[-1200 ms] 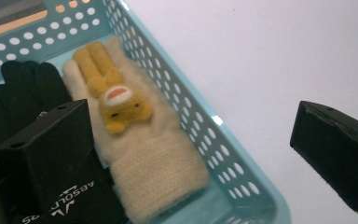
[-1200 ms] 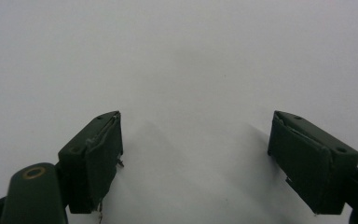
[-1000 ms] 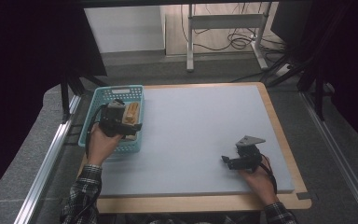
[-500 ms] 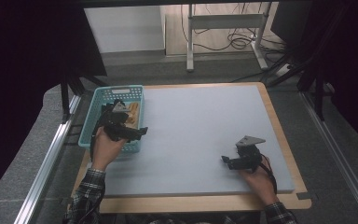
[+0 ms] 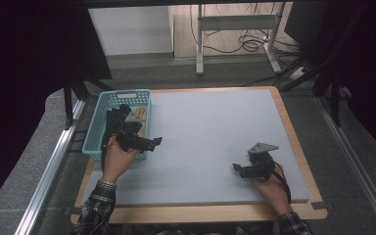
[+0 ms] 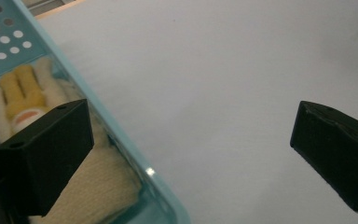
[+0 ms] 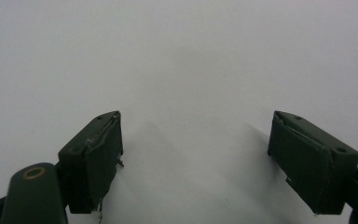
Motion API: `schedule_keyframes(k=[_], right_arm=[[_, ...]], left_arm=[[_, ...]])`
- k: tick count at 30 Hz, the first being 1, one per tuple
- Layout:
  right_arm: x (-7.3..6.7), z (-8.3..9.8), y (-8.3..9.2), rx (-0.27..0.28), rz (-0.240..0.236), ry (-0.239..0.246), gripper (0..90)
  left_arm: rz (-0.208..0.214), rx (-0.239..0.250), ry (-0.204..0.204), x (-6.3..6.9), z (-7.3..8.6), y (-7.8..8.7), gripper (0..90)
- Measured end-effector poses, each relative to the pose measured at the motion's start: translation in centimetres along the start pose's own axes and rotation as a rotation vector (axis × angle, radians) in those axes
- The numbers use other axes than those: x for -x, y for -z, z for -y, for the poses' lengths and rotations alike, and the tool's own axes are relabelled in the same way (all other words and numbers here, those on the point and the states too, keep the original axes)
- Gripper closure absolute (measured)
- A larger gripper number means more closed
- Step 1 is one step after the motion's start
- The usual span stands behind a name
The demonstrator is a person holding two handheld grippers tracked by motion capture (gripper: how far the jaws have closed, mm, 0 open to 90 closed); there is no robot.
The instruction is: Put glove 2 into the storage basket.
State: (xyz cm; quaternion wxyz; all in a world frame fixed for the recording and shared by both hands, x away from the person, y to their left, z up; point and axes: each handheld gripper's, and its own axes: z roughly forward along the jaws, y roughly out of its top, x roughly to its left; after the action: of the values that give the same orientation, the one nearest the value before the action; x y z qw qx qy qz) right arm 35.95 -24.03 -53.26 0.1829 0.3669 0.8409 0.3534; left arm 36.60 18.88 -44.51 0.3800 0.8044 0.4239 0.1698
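Observation:
A turquoise plastic basket (image 5: 126,93) stands at the left of the grey mat (image 5: 210,122). Cream knitted fabric with a yellow patch (image 6: 22,88) lies inside it, against the near wall (image 6: 126,144). My left gripper (image 5: 152,142) hangs over the basket's right front corner and points out over the mat. It is open, with nothing between its jaws (image 6: 191,154). My right gripper (image 5: 237,168) rests low over the mat at the front right. In the right gripper view it (image 7: 196,158) stands open over bare mat.
The mat lies on a wooden board (image 5: 200,213) whose edge shows at the front and right. Black frame posts (image 5: 71,105) rise left of the basket. A metal stand (image 5: 235,22) and cables stand on the floor beyond the table.
My left gripper has moved out from over the basket, forward and to the right, to the basket's front right corner. The right gripper has stayed where it was.

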Motion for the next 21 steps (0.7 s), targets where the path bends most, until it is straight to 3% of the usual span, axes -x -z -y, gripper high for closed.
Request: schedule_keyframes(k=[8,21], right_arm=[[0.0,0.0,0.0,0.002,0.001,0.004,17.6],[0.0,0.0,0.0,0.002,0.001,0.003,17.6]], left_arm=[[0.015,-0.001,-0.040,1.5,-0.2,-0.6,0.0],[0.059,0.012,-0.069,3.4,-0.4,-1.3,0.0]])
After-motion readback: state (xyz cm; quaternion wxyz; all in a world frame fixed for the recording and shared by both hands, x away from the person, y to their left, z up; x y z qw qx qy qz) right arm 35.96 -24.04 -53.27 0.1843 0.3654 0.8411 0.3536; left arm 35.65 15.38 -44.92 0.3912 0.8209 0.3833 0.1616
